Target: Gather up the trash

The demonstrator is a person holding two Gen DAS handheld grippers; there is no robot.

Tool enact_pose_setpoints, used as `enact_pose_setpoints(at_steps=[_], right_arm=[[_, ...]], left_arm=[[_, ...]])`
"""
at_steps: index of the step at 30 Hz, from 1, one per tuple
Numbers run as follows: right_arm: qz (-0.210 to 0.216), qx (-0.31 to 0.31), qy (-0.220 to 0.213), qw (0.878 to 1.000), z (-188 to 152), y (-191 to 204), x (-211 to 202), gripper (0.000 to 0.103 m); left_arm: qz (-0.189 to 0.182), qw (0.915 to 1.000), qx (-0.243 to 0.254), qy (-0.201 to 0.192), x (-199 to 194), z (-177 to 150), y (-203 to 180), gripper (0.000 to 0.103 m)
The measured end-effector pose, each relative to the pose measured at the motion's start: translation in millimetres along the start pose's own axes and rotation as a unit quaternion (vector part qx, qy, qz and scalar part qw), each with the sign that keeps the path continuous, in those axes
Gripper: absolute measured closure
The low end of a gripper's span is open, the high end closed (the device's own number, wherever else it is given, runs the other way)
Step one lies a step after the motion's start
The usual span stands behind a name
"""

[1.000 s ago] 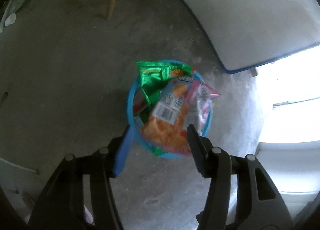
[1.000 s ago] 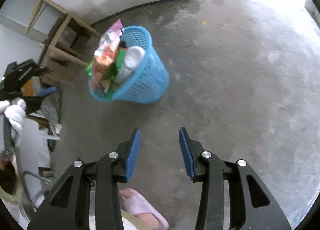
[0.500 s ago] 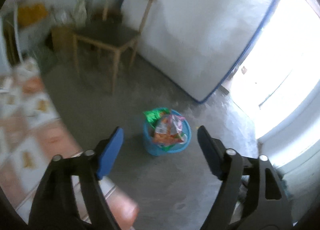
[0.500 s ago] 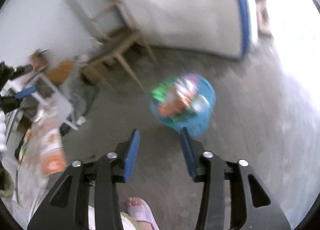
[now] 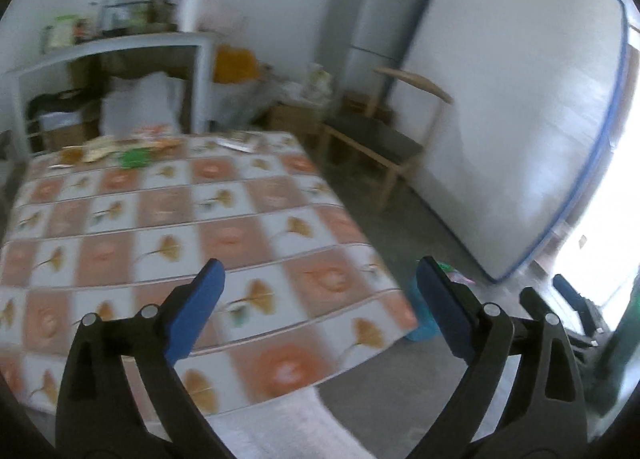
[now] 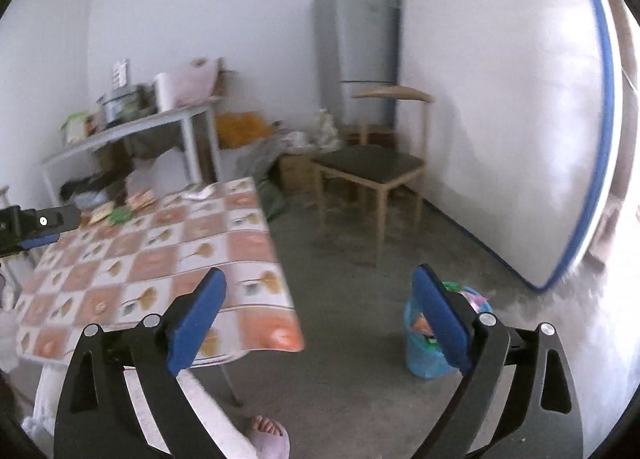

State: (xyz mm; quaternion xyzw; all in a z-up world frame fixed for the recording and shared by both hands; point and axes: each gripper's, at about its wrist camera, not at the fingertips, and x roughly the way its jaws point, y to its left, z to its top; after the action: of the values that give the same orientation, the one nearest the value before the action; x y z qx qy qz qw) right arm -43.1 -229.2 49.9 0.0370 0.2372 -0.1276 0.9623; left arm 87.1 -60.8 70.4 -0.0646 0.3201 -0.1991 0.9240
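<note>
Left gripper (image 5: 320, 293): blue-padded black jaws spread wide, nothing between them, held above the near edge of a table draped in an orange-and-white chequered leaf-print cloth (image 5: 168, 219). Right gripper (image 6: 318, 295): likewise spread wide and empty, over bare grey concrete floor (image 6: 352, 379) beside the table's corner.

Round blue plastic mesh wastebasket (image 6: 420, 355) stuffed with bright snack wrappers: on the floor at about 4 o'clock from the right jaws' gap, partly behind the right-hand pad. In the left wrist view, the same basket (image 5: 420, 319) low at 3 to 4 o'clock, mostly hidden by table edge and pad.

Loose wrappers, yellow and green (image 5: 120, 149), at the table's far edge, 11 o'clock from the left gripper, well apart from it; blurred, count unclear.

Further out: wooden chair with dark seat (image 6: 372, 167) at 1 o'clock, grey refrigerator (image 6: 360, 47) behind it, white blue-edged mattress (image 6: 500, 99) upright against the wall.
</note>
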Motion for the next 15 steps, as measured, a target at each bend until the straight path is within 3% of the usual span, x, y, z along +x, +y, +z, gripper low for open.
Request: enact_pose_setpoints(at_steps=[6,11,15], right_arm=[[0.015,-0.032,0.028,0.999,-6.5,47.6,-6.8,0.012],[0.017,-0.045,0.05,0.998,-16.8,66.2,-5.6,0.012],[0.006,-0.037,0.071,0.997,-19.7,64.9,-0.8,0.012]], left_arm=[[0.077,0.9963,-0.035,0.013,-15.1,-23.8,34.2,0.009],[0.103,0.9936,-0.028,0.039,-15.6,-44.8,36.1,0.009],[0.119,0.9923,0.005,0.031,-19.9,-55.9,26.3,0.009]])
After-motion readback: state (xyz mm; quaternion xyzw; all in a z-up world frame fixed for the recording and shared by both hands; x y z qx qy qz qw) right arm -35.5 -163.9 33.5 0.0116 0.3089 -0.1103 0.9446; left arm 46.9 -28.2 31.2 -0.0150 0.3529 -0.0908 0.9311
